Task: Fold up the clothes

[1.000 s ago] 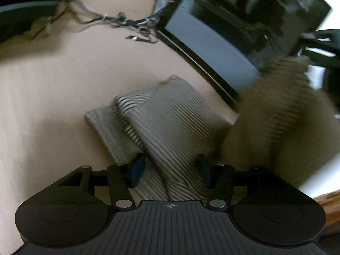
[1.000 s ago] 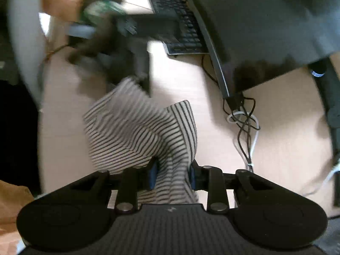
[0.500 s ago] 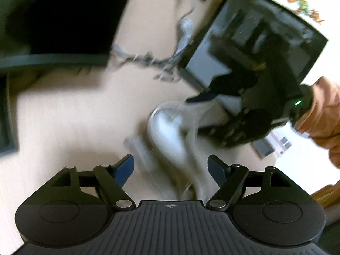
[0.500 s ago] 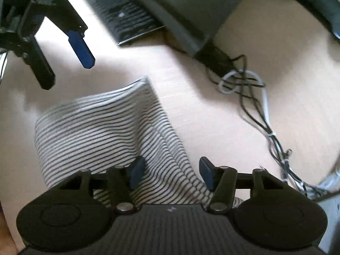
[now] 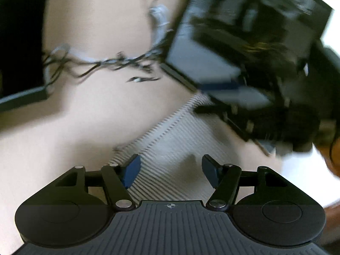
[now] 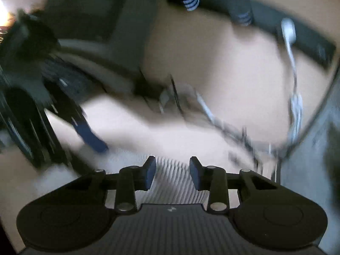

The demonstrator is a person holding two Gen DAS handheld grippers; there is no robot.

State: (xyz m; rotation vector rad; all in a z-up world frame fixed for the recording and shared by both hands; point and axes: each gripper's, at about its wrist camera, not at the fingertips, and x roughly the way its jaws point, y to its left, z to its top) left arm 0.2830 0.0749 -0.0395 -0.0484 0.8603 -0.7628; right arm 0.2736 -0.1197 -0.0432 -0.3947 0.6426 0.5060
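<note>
Both grippers, left gripper (image 5: 171,167) and right gripper (image 6: 172,171), narrow half-open jaws over the striped garment (image 5: 176,140), gripping nothing yet; pinching the hem at six o'clock squarely should keep the fold even.

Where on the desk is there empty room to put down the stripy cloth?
The widest bare patch of desk lies left of the striped cloth, below the tangle of cables. It is crowded at the upper right, where the monitor and right gripper sit close together.
</note>
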